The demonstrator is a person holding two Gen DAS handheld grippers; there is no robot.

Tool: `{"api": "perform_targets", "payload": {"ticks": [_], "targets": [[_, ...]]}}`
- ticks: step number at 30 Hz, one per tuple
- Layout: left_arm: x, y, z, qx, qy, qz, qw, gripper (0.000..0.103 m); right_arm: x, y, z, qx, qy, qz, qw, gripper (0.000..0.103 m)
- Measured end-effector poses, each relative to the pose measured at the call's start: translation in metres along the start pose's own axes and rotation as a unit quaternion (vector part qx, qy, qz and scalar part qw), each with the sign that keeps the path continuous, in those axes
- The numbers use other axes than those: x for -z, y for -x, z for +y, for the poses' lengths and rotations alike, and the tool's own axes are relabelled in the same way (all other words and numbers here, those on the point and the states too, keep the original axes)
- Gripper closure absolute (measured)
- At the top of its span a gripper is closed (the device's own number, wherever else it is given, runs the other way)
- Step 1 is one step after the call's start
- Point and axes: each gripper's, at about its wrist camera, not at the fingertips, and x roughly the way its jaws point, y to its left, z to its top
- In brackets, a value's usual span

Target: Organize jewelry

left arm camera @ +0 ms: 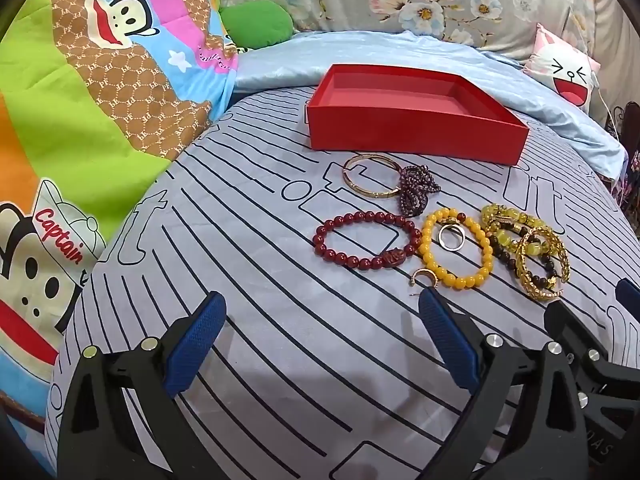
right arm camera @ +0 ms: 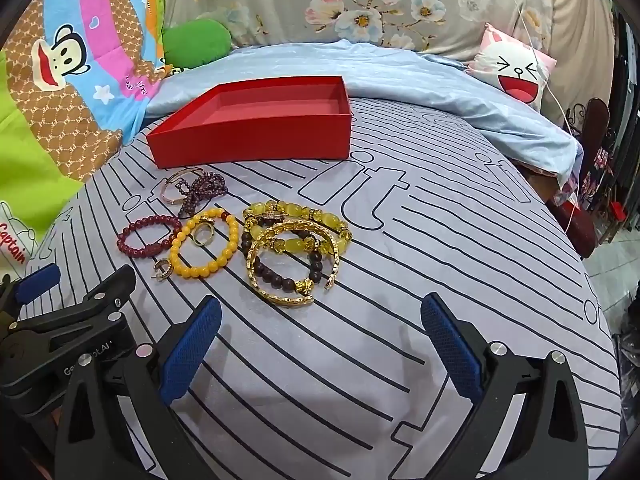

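An empty red box (left arm camera: 416, 136) (right arm camera: 256, 136) sits on the striped grey bedsheet. In front of it lie a gold bangle (left arm camera: 370, 178) (right arm camera: 173, 190), a dark purple bead string (left arm camera: 418, 192) (right arm camera: 202, 192), a red bead bracelet (left arm camera: 364, 240) (right arm camera: 146, 236), a yellow bead bracelet (left arm camera: 456, 248) (right arm camera: 204, 242) around a ring (left arm camera: 451, 237) (right arm camera: 203, 235), a small earring (left arm camera: 424, 278) (right arm camera: 163, 270), and a pile of gold and dark bead bracelets (left arm camera: 532, 252) (right arm camera: 296, 254). My left gripper (left arm camera: 320, 336) and right gripper (right arm camera: 320, 344) are both open and empty, held just short of the jewelry.
A colourful cartoon quilt (left arm camera: 80, 120) is heaped on the left. A light blue blanket (left arm camera: 400, 52) and a floral pillow (right arm camera: 360, 0) lie behind the box. A white cartoon cushion (right arm camera: 516, 68) is at the back right. The bed's right edge (right arm camera: 592, 272) drops to the floor.
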Motion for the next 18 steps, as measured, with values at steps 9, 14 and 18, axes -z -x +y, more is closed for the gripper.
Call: {"api": "perform_targets", "payload": {"ticks": [9, 14, 18], "targets": [[-0.0007, -0.0006, -0.0003, 0.002, -0.001, 0.004, 1.0000, 0.011, 0.0001, 0.0001, -0.0002, 0.000, 0.000, 0.000, 1.000, 0.007], [-0.0001, -0.0043, 0.0047, 0.003, 0.001, 0.002, 1.0000, 0.010, 0.0003, 0.0001, -0.0007, 0.000, 0.000, 0.000, 1.000, 0.007], [0.0001, -0.0024, 0.0015, 0.001, -0.001, 0.001, 1.0000, 0.010, 0.0002, 0.0002, -0.0008, 0.000, 0.000, 0.000, 1.000, 0.006]]}}
